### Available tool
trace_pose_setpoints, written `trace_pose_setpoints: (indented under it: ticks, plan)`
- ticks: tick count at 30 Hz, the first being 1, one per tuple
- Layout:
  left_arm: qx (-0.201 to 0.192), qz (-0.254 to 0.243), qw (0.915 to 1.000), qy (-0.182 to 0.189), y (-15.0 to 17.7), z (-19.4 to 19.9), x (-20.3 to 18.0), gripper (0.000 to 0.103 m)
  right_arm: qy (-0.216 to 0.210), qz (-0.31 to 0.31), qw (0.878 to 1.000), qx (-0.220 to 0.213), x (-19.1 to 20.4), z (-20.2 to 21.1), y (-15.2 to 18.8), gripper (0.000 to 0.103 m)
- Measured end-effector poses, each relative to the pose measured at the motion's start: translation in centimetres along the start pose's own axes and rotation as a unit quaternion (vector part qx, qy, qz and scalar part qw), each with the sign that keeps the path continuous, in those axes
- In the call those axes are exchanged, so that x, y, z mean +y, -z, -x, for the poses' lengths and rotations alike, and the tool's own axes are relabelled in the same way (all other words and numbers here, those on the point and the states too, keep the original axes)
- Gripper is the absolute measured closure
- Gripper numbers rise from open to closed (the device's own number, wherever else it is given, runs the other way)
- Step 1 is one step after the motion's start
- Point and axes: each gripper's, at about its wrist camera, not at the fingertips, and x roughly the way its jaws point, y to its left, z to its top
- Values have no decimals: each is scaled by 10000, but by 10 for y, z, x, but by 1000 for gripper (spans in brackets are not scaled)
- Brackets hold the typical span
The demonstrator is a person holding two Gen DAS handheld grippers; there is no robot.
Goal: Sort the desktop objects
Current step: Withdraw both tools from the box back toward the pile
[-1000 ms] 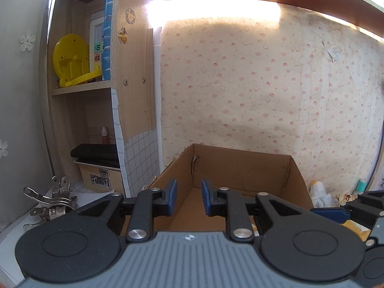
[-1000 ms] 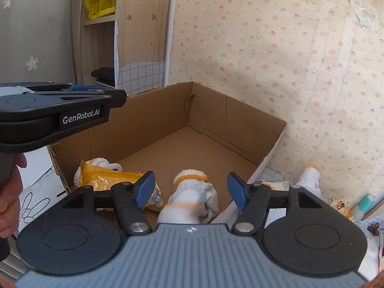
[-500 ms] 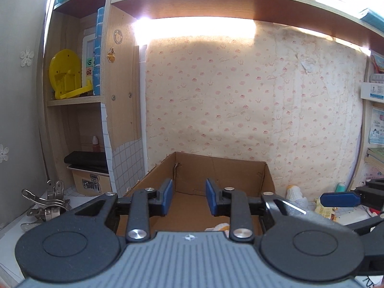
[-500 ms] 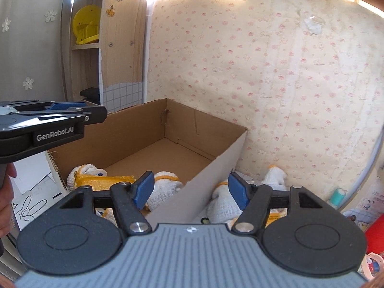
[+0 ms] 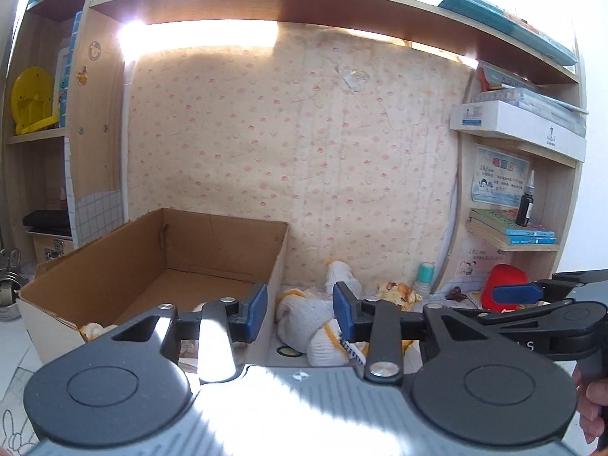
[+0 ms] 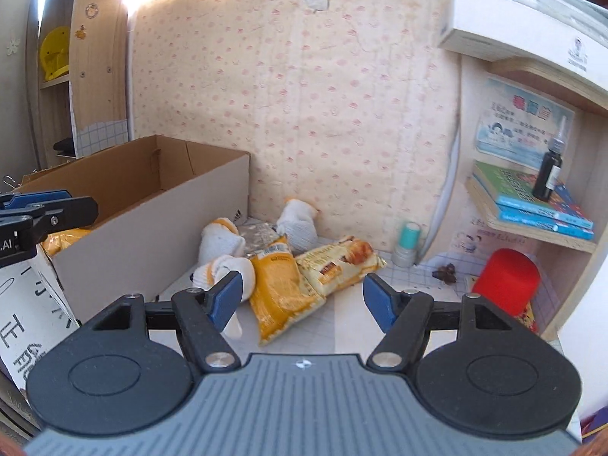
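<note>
An open cardboard box [image 5: 159, 254] [image 6: 152, 212] stands at the left on the desk, with a yellow packet [image 6: 62, 236] and a glove inside. Right of the box lies a pile: white gloves with orange cuffs [image 6: 222, 241] [image 5: 304, 309], a yellow snack packet [image 6: 281, 285] and a pastry packet [image 6: 338, 264]. My right gripper [image 6: 302, 298] hangs wide open and empty in front of that pile. My left gripper [image 5: 300, 309] is open and empty, level with the box's right wall. The right gripper's side [image 5: 532, 292] shows in the left wrist view.
A red cylinder [image 6: 507, 279] and a small teal-capped bottle [image 6: 408, 243] stand at the back right. Shelves on the right hold books [image 6: 532, 197] and a dark dropper bottle [image 6: 551, 171]. Left shelves hold a yellow object [image 5: 30, 102]. Metal clips [image 5: 7, 277] lie far left.
Both grippers have swung right, away from over the box toward the pile beside it. The left gripper's jaws have spread wider. The right gripper stays open and empty.
</note>
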Motion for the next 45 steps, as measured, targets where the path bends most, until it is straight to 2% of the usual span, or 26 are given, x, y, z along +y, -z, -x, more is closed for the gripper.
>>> trace_pose_setpoints:
  ticks: [4,8,11,16,25,32,37,38,40,43,45]
  plan:
    - [226,44,9994,248,18,-12,-22,61,87,-116,9998,128,-22,5,20,34]
    - [416,-122,9986,295,35,-29,-44,60,126,-243,9994,235,-36,5,34,34]
    - [460,-153,9986,224,41,-42,-51,55,77,-313,9992,249,-43,5,40,34]
    - [523,-174,9985,46,45,-65,-53,40,57,-395,9989,257,-51,0,44,31]
    - [781,-208,9961,-351,49,-111,-48,34,7,-500,9983,297,-60,-13,47,30]
    - [1043,-218,9932,-465,55,-147,-46,30,-68,-501,9980,373,-61,-25,49,30]
    - [1120,-164,9919,-570,58,-165,-42,22,-58,-504,9979,409,-63,-29,50,30]
    - [1128,-128,9919,-574,58,-168,-40,23,-51,-503,9979,413,-63,-30,49,30]
    - [1161,-47,9921,-480,59,-170,-38,42,-30,-506,9978,430,-63,-31,49,30]
    - [1190,-13,9923,-352,60,-168,-36,52,-53,-499,9978,437,-61,-33,48,30]
    - [1163,-59,9927,-302,62,-161,-36,54,-86,-470,9979,447,-58,-36,46,30]
